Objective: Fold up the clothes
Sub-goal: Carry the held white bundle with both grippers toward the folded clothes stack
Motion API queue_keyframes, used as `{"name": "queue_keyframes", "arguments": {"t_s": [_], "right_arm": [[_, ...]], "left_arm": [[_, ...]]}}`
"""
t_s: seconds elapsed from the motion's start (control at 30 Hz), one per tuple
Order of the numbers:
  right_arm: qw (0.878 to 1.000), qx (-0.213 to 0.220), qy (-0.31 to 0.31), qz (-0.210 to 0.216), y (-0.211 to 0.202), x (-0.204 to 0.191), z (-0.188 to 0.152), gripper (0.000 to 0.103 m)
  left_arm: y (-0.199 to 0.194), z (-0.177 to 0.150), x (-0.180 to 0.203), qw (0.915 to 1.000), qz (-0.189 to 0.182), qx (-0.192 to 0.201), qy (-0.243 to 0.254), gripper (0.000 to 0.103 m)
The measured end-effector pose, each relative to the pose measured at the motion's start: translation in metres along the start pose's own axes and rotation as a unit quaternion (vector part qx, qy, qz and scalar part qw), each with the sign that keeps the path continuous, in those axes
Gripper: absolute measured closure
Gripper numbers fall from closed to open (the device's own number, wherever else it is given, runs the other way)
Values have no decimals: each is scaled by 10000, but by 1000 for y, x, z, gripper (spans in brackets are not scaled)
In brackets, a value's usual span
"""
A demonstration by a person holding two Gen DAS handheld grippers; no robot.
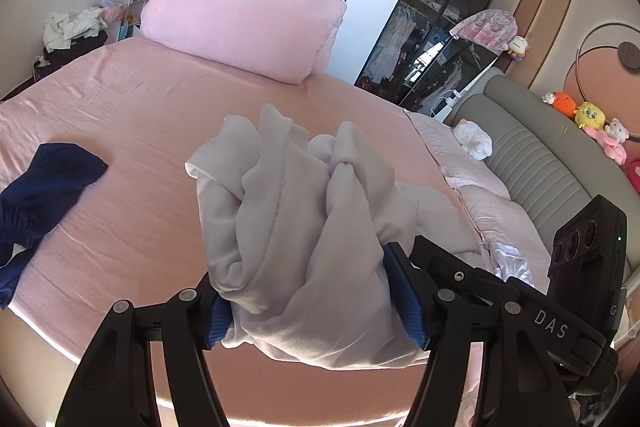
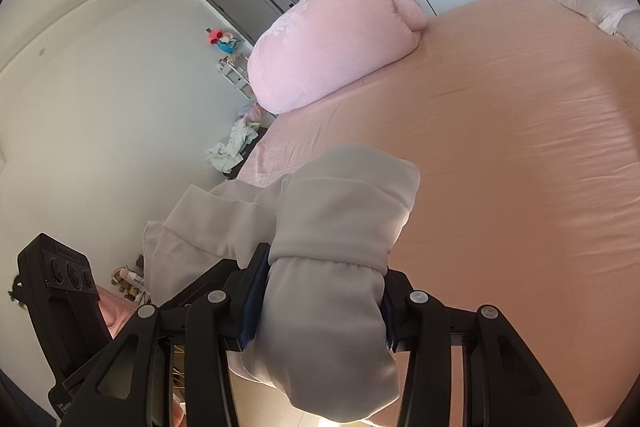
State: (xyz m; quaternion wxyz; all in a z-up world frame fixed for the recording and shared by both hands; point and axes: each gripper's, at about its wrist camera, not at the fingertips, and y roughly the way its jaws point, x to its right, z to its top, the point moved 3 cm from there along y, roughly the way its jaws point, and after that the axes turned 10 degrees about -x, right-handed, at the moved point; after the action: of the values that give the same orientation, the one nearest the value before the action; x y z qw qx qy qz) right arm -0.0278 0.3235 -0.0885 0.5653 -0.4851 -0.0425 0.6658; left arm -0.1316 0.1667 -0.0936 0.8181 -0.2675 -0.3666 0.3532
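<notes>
We have the pink bed (image 1: pixel 152 115) before us, its broad sheet mostly bare. A rolled pink duvet (image 1: pixel 244 23) sits at the far side, a dark blue garment (image 1: pixel 44 187) lies near the left edge, and pillows (image 1: pixel 476 187) line the headboard on the right.

We judge this the pick-up step: the pale grey garment (image 1: pixel 304 227) hangs bunched above the sheet, not yet spread. The left tool (image 1: pixel 320 303) grips one thick wad of it, and the right tool (image 2: pixel 320 303) clamps another part.

Next we would need to draw the two holds apart and lay the cloth flat in the open middle, clear of the blue garment and the near bed edge.
</notes>
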Motion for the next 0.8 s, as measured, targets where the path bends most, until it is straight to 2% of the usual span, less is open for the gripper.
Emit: {"name": "queue_keyframes", "arguments": {"t_s": [0.2,0.53,0.8], "right_arm": [[9986,130,-198,-464,-32,-6,2,57],[9977,125,-348,-572,-38,-26,8,57],[9970,192,-342,-668,-52,-19,18,57]], "left_arm": [[-5,0,17,9994,-354,-47,15,38],[-17,5,19,9989,-458,4,-30,38],[-9,10,42,9983,-585,-45,36,38]]}}
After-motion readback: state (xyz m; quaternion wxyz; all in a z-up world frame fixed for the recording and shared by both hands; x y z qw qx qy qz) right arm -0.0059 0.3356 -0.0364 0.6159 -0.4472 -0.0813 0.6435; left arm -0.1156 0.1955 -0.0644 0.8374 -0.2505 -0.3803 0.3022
